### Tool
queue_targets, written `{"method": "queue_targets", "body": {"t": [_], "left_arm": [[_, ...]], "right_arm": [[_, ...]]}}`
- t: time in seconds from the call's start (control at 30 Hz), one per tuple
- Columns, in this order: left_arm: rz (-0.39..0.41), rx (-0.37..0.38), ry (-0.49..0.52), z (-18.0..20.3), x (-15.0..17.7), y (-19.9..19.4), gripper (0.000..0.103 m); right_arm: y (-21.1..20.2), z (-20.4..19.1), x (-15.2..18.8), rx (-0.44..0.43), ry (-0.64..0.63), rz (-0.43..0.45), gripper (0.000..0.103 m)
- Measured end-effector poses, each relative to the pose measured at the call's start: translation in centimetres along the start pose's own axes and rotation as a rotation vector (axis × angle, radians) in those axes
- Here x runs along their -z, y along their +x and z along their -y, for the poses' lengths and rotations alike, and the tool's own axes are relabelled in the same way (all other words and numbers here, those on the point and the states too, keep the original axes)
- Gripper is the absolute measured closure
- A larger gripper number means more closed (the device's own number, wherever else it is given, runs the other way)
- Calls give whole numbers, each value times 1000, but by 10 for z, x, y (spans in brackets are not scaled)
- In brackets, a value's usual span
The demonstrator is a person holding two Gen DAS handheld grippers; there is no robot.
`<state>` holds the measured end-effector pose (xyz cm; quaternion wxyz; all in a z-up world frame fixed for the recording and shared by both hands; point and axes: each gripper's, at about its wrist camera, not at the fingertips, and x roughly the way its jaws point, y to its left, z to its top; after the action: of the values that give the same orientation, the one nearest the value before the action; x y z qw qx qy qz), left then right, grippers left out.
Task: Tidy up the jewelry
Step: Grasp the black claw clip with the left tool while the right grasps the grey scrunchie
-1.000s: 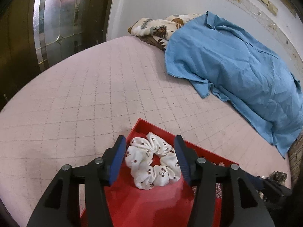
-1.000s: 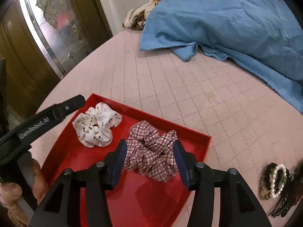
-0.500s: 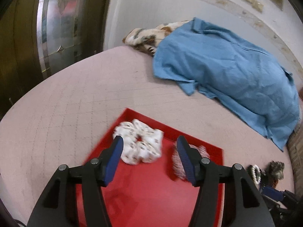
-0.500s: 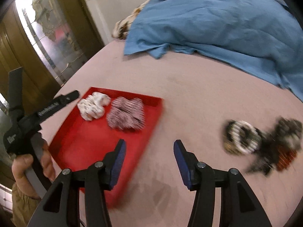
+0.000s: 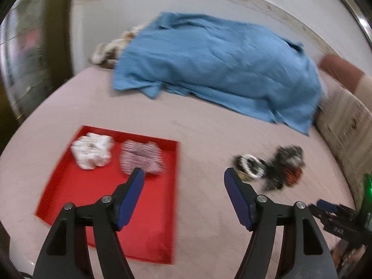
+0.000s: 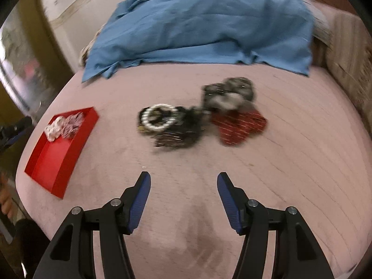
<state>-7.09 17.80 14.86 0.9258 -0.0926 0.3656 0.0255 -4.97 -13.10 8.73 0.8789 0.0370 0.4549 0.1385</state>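
Both claws pulled back — red tray [image 5: 148, 237] holds white scrunchie [image 5: 91, 150], plaid scrunchie [image 5: 141, 157].

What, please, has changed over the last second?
Both tools, left and right, pulled back from the red plastic tray, open and empty; the right now faces the pile of beaded bracelets and scrunchies. The white spotted scrunchie and plaid scrunchie stayed put.

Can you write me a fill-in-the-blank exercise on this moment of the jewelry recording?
1. The red tray holds ____ scrunchies.
2. The white scrunchie lies beside the ____ one in the tray.
3. The pearl bracelet lies on the ____, outside the tray.
4. The right tool is ____ and holds nothing.

Missing words: two; plaid; bed; open
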Motion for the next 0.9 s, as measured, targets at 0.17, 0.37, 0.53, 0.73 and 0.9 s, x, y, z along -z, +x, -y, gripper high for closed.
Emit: {"method": "queue_targets", "body": {"t": [0.17, 0.37, 0.53, 0.73, 0.9], "left_arm": [[-72, 62, 49, 49, 8, 19, 33], [-168, 103, 123, 104, 23, 58, 33], [-215, 128, 197, 144, 28, 91, 33], [-240, 134, 264, 176, 26, 130, 33], [-263, 147, 269, 188, 21, 160, 33]], "right_arm": [[-2, 29, 9, -12, 51, 15, 39], [10, 54, 5, -29, 86, 26, 39], [28, 79, -12, -34, 125, 43, 39], [53, 96, -36, -62, 169, 51, 39], [61, 98, -65, -85, 184, 99, 39]]}}
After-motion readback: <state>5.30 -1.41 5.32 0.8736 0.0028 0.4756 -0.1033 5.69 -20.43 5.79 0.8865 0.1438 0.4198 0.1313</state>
